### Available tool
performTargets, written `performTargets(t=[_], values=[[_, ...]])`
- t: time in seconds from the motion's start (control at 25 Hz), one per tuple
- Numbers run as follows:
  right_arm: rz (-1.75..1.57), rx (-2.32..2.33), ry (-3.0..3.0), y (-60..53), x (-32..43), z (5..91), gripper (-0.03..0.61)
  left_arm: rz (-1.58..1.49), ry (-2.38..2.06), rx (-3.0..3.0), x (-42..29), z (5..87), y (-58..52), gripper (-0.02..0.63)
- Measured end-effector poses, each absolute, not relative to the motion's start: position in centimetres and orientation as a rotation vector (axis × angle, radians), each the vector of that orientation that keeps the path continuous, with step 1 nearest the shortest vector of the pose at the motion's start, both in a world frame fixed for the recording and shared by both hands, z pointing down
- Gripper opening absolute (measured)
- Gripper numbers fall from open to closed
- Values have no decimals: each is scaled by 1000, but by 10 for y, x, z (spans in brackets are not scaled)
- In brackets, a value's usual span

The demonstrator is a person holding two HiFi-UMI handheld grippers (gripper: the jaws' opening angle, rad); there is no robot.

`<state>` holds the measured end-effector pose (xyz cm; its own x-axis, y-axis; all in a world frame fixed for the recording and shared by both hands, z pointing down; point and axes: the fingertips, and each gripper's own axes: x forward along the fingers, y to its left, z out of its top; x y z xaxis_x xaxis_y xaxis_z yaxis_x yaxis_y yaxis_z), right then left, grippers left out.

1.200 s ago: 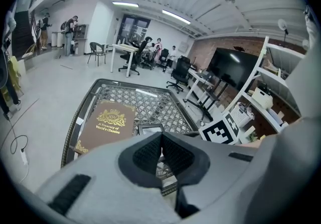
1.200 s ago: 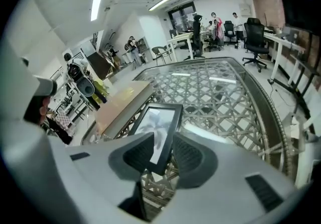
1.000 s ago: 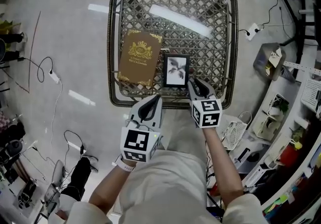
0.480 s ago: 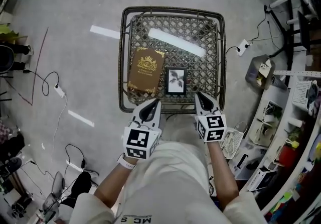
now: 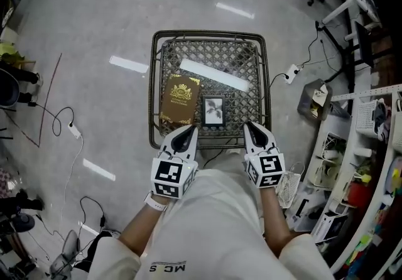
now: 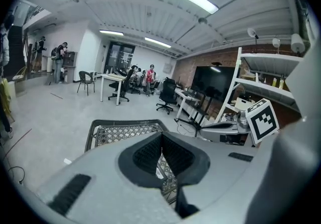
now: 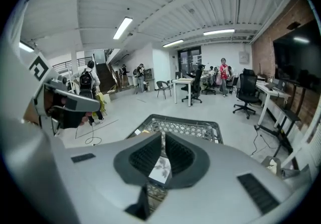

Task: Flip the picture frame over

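Observation:
The picture frame (image 5: 213, 111) lies flat on the wicker table (image 5: 259, 87), its black-and-white plant picture facing up. Both grippers hang well above the table's near edge, apart from the frame. My left gripper (image 5: 188, 132) is shut and empty; its pads meet at the tips (image 6: 161, 136). My right gripper (image 5: 250, 130) has just been closing its jaws with nothing between them, and they now stand together (image 7: 163, 136). Past them, in the right gripper view, the picture frame (image 7: 160, 169) shows far below on the table (image 7: 200, 128).
A brown book with a gold crest (image 5: 180, 100) lies left of the frame. A ceiling light reflects as a white strip (image 5: 213, 73) on the table's top. Cables (image 5: 69, 128) trail over the floor at left; a power strip (image 5: 290, 73) and shelves (image 5: 370, 122) are at right.
Both grippers and the head camera have risen, so the table looks smaller. The right gripper, by the frame's near right corner a second ago, now hangs apart from it. The frame has not moved.

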<state>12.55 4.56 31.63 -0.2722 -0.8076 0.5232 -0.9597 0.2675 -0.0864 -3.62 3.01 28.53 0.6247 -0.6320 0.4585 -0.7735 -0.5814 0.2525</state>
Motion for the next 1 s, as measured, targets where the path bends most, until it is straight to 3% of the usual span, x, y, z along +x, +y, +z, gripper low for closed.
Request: performTargets(t=[1.0], values=[[238,1690,-2411,64,88,196,28,326,-1132,2699,-27,189,46,25]])
